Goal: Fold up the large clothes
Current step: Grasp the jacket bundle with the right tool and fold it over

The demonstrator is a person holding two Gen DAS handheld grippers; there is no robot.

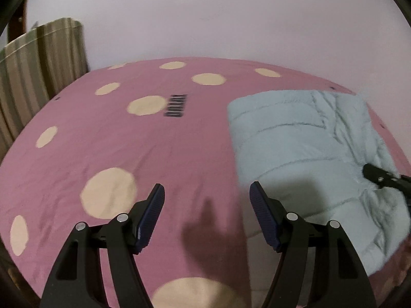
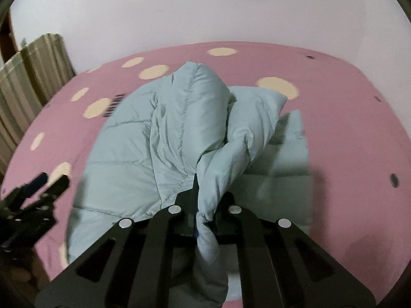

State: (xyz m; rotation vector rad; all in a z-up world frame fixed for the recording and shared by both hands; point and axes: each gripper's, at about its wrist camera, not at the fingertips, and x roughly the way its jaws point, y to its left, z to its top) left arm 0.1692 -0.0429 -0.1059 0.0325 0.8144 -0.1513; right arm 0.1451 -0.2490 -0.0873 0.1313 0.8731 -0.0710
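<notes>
One jaws pair (image 2: 205, 197) pinching jacket (image 2: 133, 159).

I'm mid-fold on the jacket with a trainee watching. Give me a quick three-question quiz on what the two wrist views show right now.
1. True or false: the left gripper is shut on the jacket.
2. Which gripper holds jacket fabric? A) left B) right C) both
3. Fill in: the jacket lies on a pink sheet patterned with cream ____.

Key
1. False. Its jaws stand apart, with only sheet between them.
2. B. The right gripper is shut on a bunched fold of the jacket, lifted above the rest.
3. Dots.
</notes>
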